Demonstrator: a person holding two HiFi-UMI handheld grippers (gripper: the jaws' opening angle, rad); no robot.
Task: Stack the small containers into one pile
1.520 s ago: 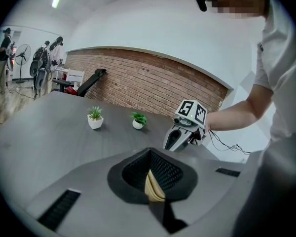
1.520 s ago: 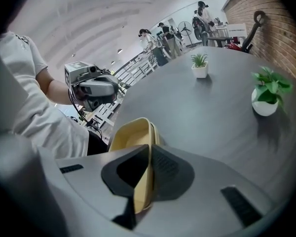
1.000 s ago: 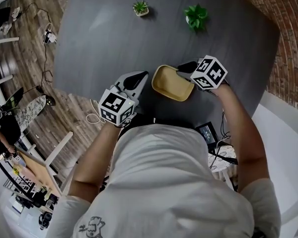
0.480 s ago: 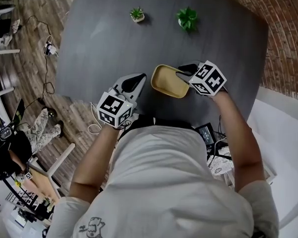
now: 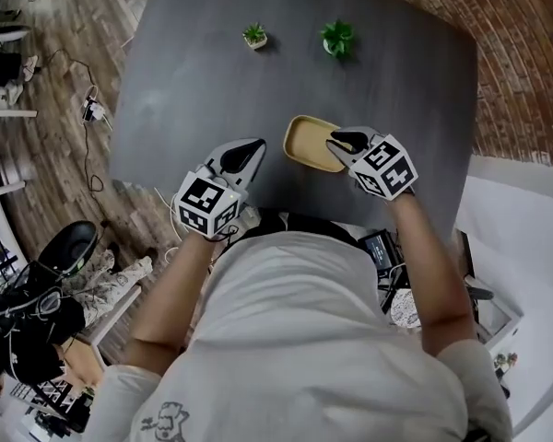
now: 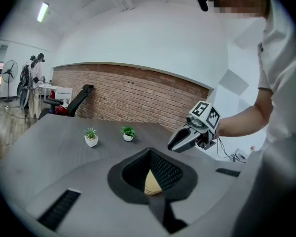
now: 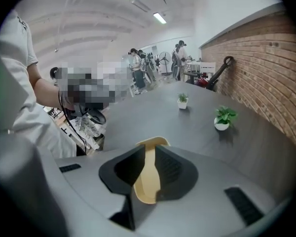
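Tabletop (image 5: 194,90): dark grey, seen from above.

Small container (image 5: 310,142): one tan, shallow piece near the tabletop's near edge, right of its middle. Only one such piece can be made out.

Right gripper (image 5: 339,141): its fingers clamp the container's right-hand wall, one finger inside the rim and one outside. They have just been closing, with that wall between them. The rim runs up between the pads in the right gripper view.

Left gripper (image 5: 252,145): beside the container on its left and apart from it. Its fingers are drawn together at the tips and grip nothing. A tan sliver shows through the slit behind the tips.

Two small potted plants (image 5: 254,36) (image 5: 337,38): near the far edge, well apart from the container.
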